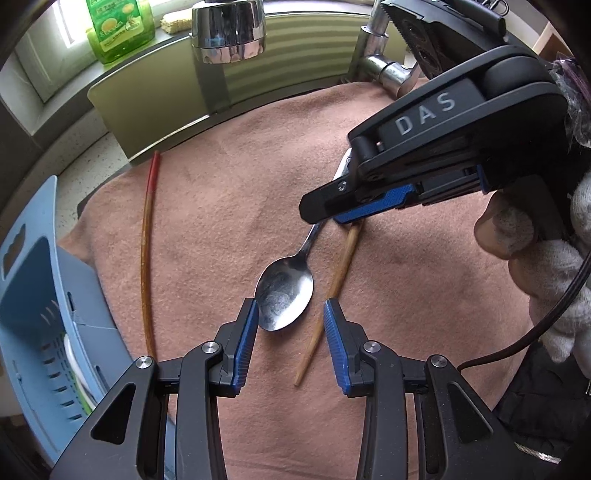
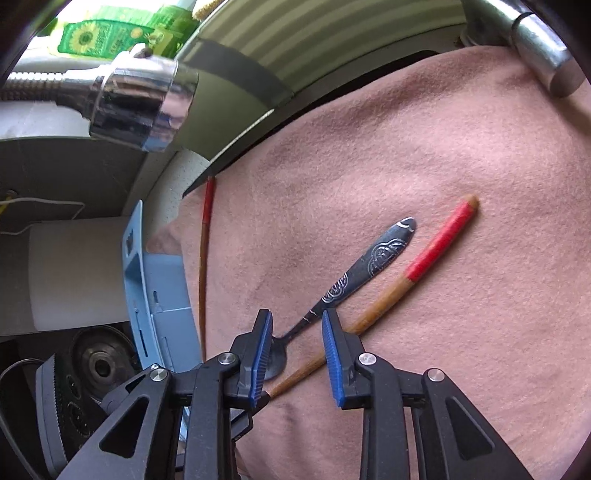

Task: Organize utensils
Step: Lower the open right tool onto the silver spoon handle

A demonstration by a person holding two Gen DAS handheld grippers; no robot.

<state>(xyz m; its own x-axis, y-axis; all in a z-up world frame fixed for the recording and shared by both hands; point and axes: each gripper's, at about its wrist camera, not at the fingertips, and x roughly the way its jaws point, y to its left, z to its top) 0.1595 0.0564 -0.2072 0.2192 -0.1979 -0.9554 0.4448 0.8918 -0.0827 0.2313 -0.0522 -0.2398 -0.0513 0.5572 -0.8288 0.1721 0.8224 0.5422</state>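
Observation:
A metal spoon [image 1: 286,297] lies on a pink-brown cloth [image 1: 229,192], bowl toward me. A red-ended wooden chopstick [image 1: 334,291] lies beside it on the right; a second chopstick [image 1: 147,251] lies apart at the left. My left gripper [image 1: 290,314] is open, its jaws either side of the spoon bowl. My right gripper [image 1: 332,212] hovers over the spoon handle and chopstick. In the right wrist view the right gripper [image 2: 297,325] is open over the spoon handle [image 2: 369,266], with the chopstick [image 2: 406,273] passing under its right finger and the far chopstick [image 2: 205,236] at left.
A blue slotted plastic basket [image 1: 33,295] stands at the cloth's left edge; it also shows in the right wrist view [image 2: 147,280]. A chrome faucet head [image 1: 229,29] hangs over the far side, a green bottle [image 1: 118,29] on the sill behind.

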